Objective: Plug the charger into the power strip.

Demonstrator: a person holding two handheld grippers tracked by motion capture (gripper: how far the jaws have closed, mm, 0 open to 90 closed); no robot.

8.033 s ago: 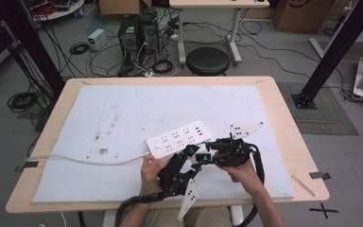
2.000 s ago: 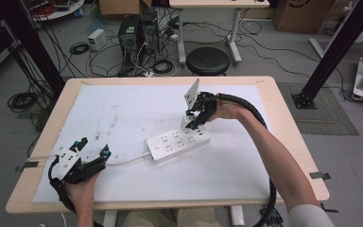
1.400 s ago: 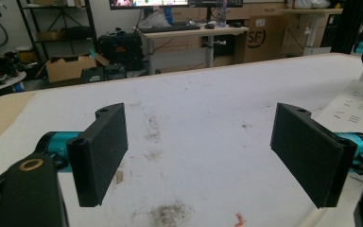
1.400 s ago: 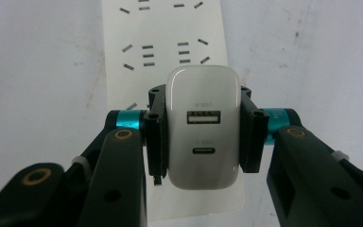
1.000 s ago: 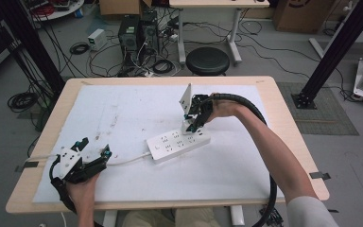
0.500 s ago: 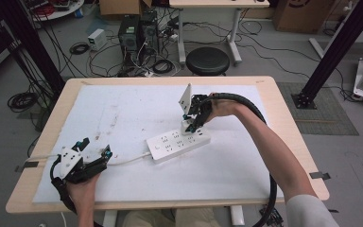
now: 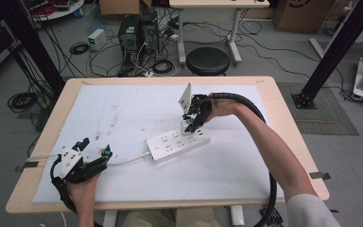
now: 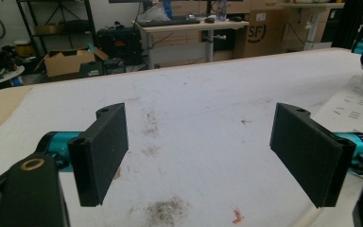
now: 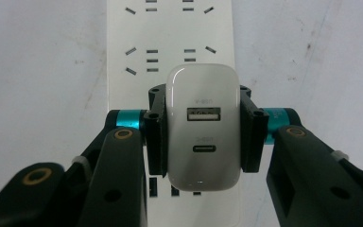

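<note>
One white power strip (image 7: 178,144) lies in the middle of the high view, on the white sheet (image 7: 246,161) that covers the wooden table (image 7: 293,142); one white cord (image 7: 127,161) runs from it toward the left edge. The right gripper (image 7: 191,124) points down at the strip's right end; in the right gripper view its two jaws squeeze one white charger (image 9: 203,125) from both sides, just over the strip's slots; the charger face shows two ports, one wide and one small. The left gripper (image 7: 94,152) sits at the lower left of the high view, held in one hand (image 7: 82,184); its two jaws stand wide apart with nothing between them.
</note>
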